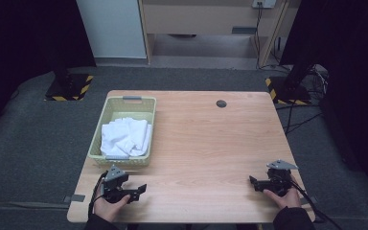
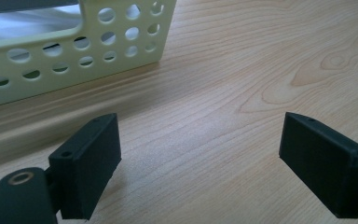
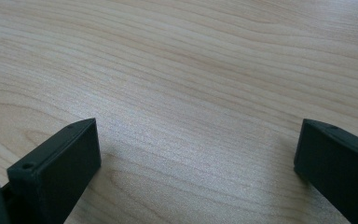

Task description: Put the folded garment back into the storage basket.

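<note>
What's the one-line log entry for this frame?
left tool: open, on table near basket | right tool: open, on table | white cloth: in basket, untouched

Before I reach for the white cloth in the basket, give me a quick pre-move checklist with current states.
1. Left hand-held gripper open, nothing between jaws: ok.
2. Right hand-held gripper open, nothing between jaws: ok.
3. White cloth lying inside the basket, reachable from above: ok.
4. Basket fully on the table, near the left gripper: ok.
5. Bare tabletop between left gripper and basket: ok.
6. Whether the cloth is one piece or several: cannot tell.
</note>
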A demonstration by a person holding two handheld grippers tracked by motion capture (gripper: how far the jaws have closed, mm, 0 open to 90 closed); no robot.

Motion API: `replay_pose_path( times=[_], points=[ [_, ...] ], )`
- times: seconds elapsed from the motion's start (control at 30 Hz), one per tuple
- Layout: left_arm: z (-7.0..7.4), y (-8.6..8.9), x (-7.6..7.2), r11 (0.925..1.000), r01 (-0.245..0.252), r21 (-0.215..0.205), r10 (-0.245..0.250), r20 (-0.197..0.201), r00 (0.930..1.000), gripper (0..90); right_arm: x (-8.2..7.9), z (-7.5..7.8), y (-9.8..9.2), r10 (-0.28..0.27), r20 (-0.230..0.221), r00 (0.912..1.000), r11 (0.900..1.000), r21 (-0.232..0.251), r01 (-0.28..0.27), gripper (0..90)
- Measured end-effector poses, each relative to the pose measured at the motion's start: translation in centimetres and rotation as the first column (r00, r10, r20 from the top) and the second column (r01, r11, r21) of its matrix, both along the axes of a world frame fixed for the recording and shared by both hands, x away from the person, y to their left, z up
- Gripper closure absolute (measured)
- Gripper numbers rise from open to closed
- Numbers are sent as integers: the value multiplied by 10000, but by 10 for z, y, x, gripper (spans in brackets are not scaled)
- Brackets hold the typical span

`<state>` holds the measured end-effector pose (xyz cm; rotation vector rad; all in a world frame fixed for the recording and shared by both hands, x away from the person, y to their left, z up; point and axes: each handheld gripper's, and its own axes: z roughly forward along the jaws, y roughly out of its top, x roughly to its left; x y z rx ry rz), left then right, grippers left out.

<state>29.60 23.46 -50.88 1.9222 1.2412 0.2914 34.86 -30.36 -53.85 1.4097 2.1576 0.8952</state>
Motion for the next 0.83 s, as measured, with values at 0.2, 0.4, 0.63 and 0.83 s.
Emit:
replay_pose_path(
  times=[0.2,0.4,0.63,0.83],
  points=[
    [-1,4,0,9999,-125,-3,125,0,9999,120,0,0,0,4,4,10000,10000,-7,-4,6],
    [-1,11,0,9992,-390,-41,390,21,9992,120,0,0,0,0,0,10000,10000,0,0,5],
    [-1,20,0,9978,-665,-42,665,17,9978,120,0,0,0,0,0,10000,10000,1,0,5],
    [-3,25,0,9956,-938,73,938,52,9956,120,0,0,0,0,-3,10000,10000,2,0,6]
  ],
)
